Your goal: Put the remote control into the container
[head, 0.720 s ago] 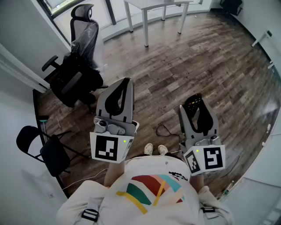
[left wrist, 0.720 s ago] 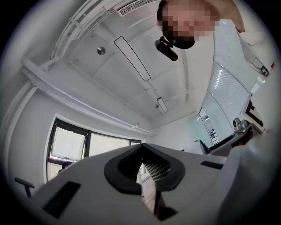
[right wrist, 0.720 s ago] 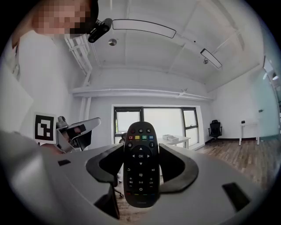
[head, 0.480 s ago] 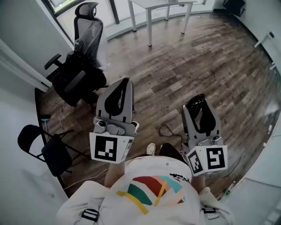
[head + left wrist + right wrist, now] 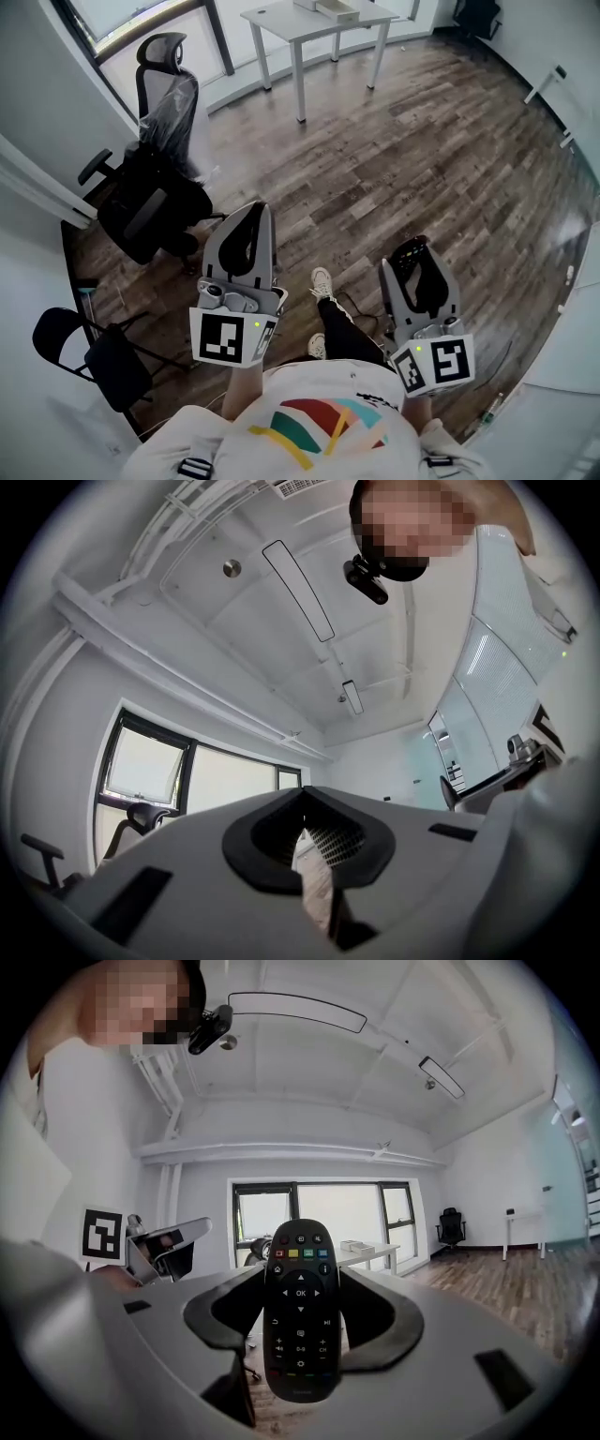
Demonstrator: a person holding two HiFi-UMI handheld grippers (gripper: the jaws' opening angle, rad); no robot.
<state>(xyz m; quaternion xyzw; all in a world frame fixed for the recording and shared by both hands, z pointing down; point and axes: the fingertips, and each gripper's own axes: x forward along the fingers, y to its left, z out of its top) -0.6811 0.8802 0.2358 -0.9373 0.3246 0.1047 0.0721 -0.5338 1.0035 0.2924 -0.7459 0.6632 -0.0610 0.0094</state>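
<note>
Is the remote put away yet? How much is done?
Done: the remote control is picked up and clamped upright in the right gripper. In hand: it is held out over the wooden floor, and the left gripper is shut and empty. Left: putting it into the container, which no view clearly shows.

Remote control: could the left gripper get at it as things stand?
Probably yes. The remote control is clamped in the right gripper, top poking out, and the left gripper sits alongside with only open air between. Its jaws look shut, so they'd need opening.
</note>
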